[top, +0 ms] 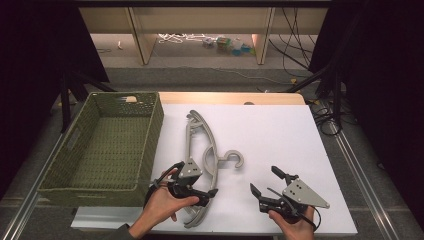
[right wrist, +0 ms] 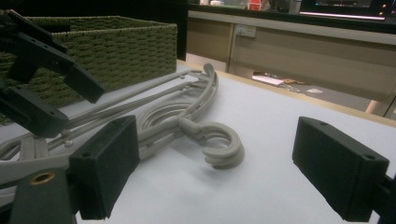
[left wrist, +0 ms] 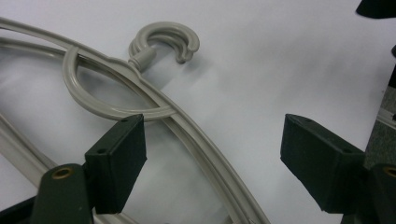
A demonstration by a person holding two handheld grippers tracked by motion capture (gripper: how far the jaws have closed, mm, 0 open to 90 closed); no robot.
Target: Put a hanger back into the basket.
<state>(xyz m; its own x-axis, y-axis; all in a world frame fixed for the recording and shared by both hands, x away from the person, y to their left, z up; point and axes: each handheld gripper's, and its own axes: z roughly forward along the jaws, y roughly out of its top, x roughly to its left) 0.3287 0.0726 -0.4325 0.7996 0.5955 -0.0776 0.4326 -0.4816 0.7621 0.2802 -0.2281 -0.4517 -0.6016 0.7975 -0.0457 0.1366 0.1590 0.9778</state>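
While the grey hangers [top: 202, 150] are lying stacked on the white table [top: 280, 125] just beside the green basket [top: 107, 145], we are bringing our left gripper [top: 210, 192] over their lower arm, jaws spread and pinching nothing. Our right gripper [top: 264, 181] is waiting nearby, jaws wide. Next we are likely needing to straddle one bar and close.

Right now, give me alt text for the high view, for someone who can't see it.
A grey plastic clothes hanger lies on a white table beside an empty green woven basket. The left hand-held gripper, jaws open, sits over the hanger's near arm; the right hand-held gripper rests open nearby.
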